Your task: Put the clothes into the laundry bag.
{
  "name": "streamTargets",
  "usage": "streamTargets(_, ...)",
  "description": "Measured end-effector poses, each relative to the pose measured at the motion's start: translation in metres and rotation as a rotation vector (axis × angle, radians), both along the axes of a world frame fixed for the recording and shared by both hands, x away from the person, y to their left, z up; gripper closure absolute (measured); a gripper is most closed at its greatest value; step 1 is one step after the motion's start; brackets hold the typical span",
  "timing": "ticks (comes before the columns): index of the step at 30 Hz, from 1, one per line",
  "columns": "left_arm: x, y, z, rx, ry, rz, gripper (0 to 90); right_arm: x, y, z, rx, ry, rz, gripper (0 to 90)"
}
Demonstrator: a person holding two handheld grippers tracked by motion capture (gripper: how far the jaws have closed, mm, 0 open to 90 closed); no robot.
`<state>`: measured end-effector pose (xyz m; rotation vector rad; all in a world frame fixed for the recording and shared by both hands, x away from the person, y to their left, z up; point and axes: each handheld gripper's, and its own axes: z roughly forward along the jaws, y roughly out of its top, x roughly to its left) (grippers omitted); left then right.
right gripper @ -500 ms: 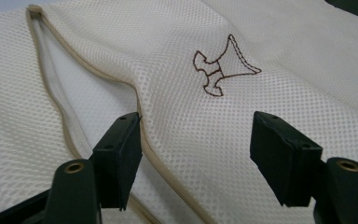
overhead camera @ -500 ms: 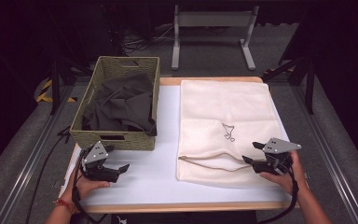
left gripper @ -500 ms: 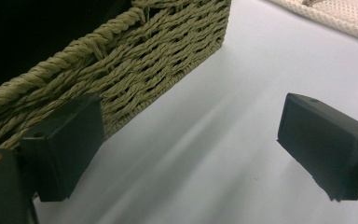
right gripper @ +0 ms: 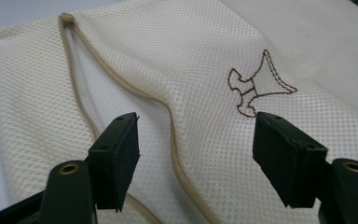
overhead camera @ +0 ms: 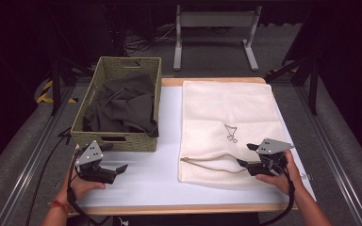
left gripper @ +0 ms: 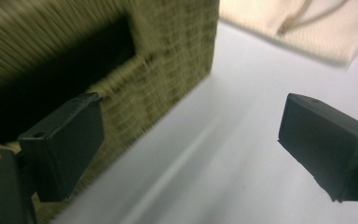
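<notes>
Lying beneath open right gripper (right gripper: 196, 158): mesh bag (right gripper: 205, 60).

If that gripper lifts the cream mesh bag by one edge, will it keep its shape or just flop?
Most likely flop. The cream mesh bag lies flat and thin on the table, and its open edge already sags in a loose wave, so it seems soft. The open weave suggests it is light. The right gripper, jaws open beside it, would probably drag up only one layer.
</notes>
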<state>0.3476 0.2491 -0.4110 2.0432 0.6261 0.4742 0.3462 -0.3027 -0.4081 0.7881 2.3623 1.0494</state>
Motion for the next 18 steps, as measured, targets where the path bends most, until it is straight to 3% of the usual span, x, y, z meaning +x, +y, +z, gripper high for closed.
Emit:
streamTargets(1,-0.001,0.002,0.010,0.018,-0.024,0.002,7.5,0.001,0.001,-0.001,-0.008,0.005,-0.002,32.0)
streamTargets(3,0.001,0.008,0.026,0.015,-0.052,-0.002,6.9,0.002,0.002,-0.003,-0.009,0.013,0.001,32.0)
streamTargets(6,0.016,0.018,0.051,0.009,-0.078,0.005,4.7,0.003,0.004,-0.004,-0.013,0.021,0.007,31.9)
streamTargets(7,0.024,0.019,0.057,0.011,-0.070,0.000,3.9,0.004,0.004,-0.004,-0.007,0.025,0.007,31.9)
streamTargets(11,0.060,0.014,0.074,0.087,-0.062,0.007,2.2,0.006,0.005,-0.005,-0.003,0.029,0.010,31.9)
streamTargets(12,0.060,0.014,0.074,0.087,-0.062,0.007,1.5,0.006,0.006,-0.005,-0.006,0.032,0.010,31.9)
streamTargets(13,0.077,0.010,0.078,0.104,-0.032,-0.005,1.2,0.006,0.006,-0.006,-0.006,0.038,0.012,31.9)
streamTargets(14,0.088,0.006,0.080,0.141,-0.025,0.004,1.6,0.007,0.006,-0.006,-0.006,0.041,0.010,31.9)
streamTargets(15,0.088,0.006,0.080,0.141,-0.025,0.004,2.4,0.007,0.006,-0.006,-0.006,0.041,0.010,31.9)
streamTargets(18,0.118,-0.009,0.081,0.231,0.014,0.003,2.1,0.006,0.005,-0.008,-0.012,0.049,0.011,31.9)
